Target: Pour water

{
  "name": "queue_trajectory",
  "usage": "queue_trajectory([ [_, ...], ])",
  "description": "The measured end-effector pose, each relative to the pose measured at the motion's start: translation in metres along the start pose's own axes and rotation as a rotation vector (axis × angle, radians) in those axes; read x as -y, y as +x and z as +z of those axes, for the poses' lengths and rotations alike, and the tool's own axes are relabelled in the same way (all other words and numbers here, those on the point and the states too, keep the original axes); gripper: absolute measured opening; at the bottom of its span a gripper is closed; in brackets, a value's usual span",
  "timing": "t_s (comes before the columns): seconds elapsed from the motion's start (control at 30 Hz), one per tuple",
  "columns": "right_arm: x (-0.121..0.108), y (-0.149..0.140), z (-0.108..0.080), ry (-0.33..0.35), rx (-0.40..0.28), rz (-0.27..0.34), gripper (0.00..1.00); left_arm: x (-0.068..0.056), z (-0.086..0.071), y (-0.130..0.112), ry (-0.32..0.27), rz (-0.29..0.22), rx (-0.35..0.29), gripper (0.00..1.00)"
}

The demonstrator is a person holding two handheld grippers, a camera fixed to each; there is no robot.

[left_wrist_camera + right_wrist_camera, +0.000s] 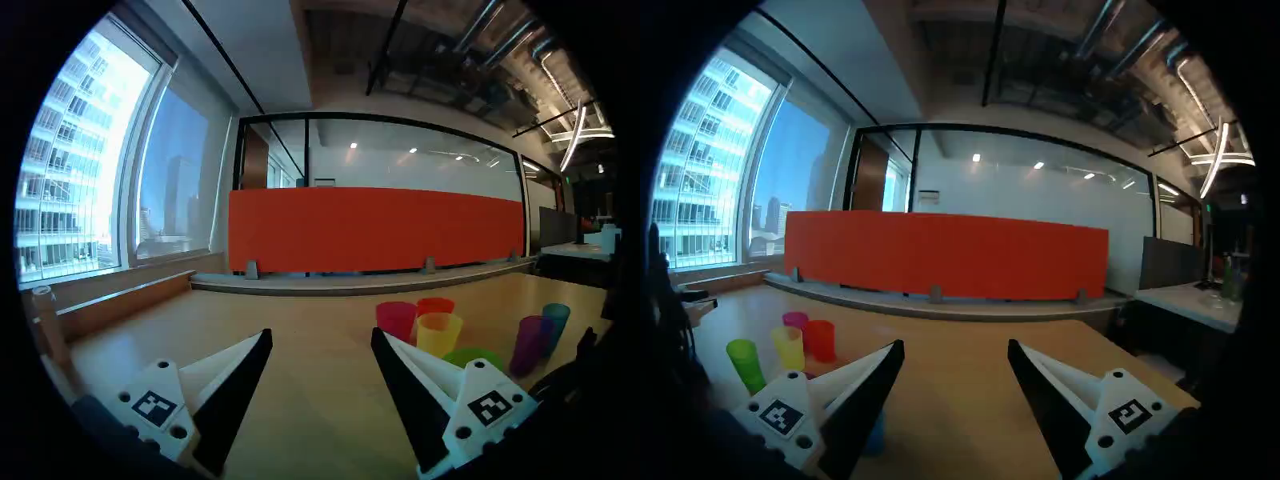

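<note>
Several coloured plastic cups stand grouped on the wooden table. In the left gripper view I see a pink cup, a red cup, a yellow cup, a green cup, a purple cup and a teal cup, all ahead and to the right of my left gripper. It is open and holds nothing. My right gripper is open too, with nothing in it; the green cup, yellow cup, red cup and pink cup stand to its left.
An orange divider panel runs along the table's far edge, with a glass wall behind it. Large windows and a wooden ledge line the left side. Another desk stands at the right beyond the table's edge.
</note>
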State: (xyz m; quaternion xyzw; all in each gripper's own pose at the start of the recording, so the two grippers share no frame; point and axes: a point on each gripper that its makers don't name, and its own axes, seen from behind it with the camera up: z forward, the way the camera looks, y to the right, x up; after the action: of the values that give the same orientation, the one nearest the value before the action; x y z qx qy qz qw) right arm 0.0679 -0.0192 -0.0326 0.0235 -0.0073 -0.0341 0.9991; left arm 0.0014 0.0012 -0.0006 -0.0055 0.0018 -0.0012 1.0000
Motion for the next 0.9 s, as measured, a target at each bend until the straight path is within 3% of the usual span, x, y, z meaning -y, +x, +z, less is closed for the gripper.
queue_trajectory([
  [0.9,-0.005,0.0003,-0.0073,0.019,-0.046,-0.024,1.0,0.0004,0.0002,-0.0006,0.0,0.002,0.003,0.92],
])
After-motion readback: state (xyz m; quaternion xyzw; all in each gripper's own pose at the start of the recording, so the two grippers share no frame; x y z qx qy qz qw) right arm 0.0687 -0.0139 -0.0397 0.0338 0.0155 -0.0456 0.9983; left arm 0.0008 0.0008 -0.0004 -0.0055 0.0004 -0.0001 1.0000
